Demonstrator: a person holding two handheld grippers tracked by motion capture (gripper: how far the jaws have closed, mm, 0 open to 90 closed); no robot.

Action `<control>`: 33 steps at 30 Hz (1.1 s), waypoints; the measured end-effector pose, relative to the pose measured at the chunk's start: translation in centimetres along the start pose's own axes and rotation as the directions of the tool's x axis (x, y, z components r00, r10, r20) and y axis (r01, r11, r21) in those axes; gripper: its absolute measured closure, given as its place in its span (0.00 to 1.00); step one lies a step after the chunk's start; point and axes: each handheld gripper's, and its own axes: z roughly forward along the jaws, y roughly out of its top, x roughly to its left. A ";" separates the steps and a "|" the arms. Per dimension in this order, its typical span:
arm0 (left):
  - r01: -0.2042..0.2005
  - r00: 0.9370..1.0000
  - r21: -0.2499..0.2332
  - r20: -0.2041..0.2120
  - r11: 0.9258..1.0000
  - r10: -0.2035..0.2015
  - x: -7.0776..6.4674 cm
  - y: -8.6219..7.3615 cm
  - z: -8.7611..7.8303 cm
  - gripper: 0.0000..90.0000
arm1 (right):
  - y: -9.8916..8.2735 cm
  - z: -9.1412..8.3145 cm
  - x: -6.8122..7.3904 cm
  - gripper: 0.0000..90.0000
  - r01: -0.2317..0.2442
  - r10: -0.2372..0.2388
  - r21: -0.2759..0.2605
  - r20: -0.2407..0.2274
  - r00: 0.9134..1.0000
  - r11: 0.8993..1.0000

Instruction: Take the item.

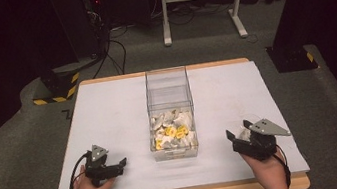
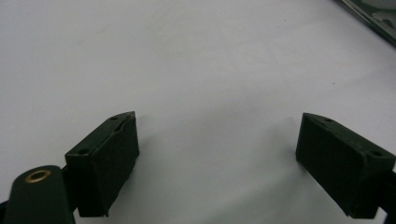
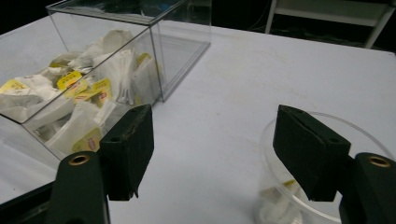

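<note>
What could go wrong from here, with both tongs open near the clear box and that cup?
1. The clear plastic cup sits right beside the right tongs, partly behind one jaw. It looks light, so a sideways move could tip it and spill what is inside.
2. The tea bags lie heaped in the near part of the clear box. A grab may lift several at once or snag a tag.
3. The box walls are transparent, so either tongs could clip the rim going in.

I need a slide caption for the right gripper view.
Open right tool between a clear box of tea bags and a clear cup.
</note>
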 end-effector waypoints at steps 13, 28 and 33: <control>0.000 1.000 0.000 0.000 1.000 0.000 0.0 0.0 0.0 0.15 | 0.0 2.0 3.4 0.34 0.056 -0.056 0.009 -0.051 0.997 0.998; -0.002 1.000 0.000 -0.002 1.000 0.002 0.0 0.0 0.0 0.15 | -2.8 7.6 3.9 0.30 0.059 -0.055 0.203 -0.026 0.998 0.977; -0.002 1.000 0.000 -0.002 1.000 0.002 0.0 0.0 0.0 0.15 | -3.5 9.8 4.0 0.25 0.061 -0.058 0.298 -0.017 0.998 0.953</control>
